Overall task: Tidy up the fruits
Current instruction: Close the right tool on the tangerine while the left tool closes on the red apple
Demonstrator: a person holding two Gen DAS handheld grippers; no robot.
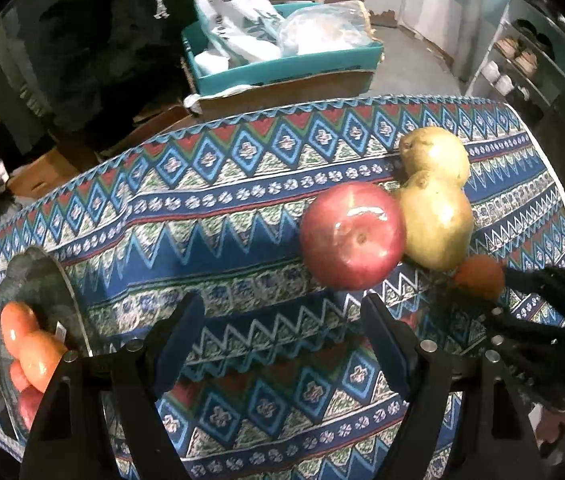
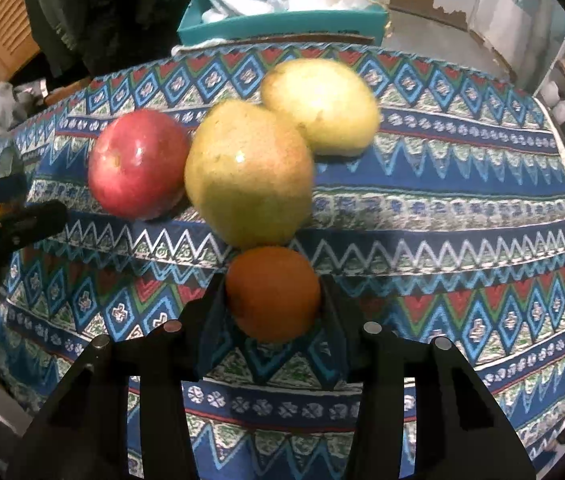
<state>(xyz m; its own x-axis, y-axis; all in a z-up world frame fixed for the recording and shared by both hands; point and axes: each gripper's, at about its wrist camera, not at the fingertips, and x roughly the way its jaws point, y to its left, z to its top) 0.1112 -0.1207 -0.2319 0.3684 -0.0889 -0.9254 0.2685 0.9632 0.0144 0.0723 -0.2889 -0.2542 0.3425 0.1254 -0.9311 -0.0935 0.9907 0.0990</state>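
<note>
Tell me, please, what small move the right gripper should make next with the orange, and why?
Probably lift it straight up. The right gripper is shut on the orange, which sits against the nearer pear on the tablecloth; a sideways drag might nudge that pear. The plate holding orange fruit lies over by the open left gripper, so it could carry across afterwards.

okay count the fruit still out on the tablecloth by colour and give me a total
Red: 1, the apple
Yellow-green: 2, the near pear and the far pear
Orange: 1, the small orange fruit, gripped in the right claw
Total: 4
</note>
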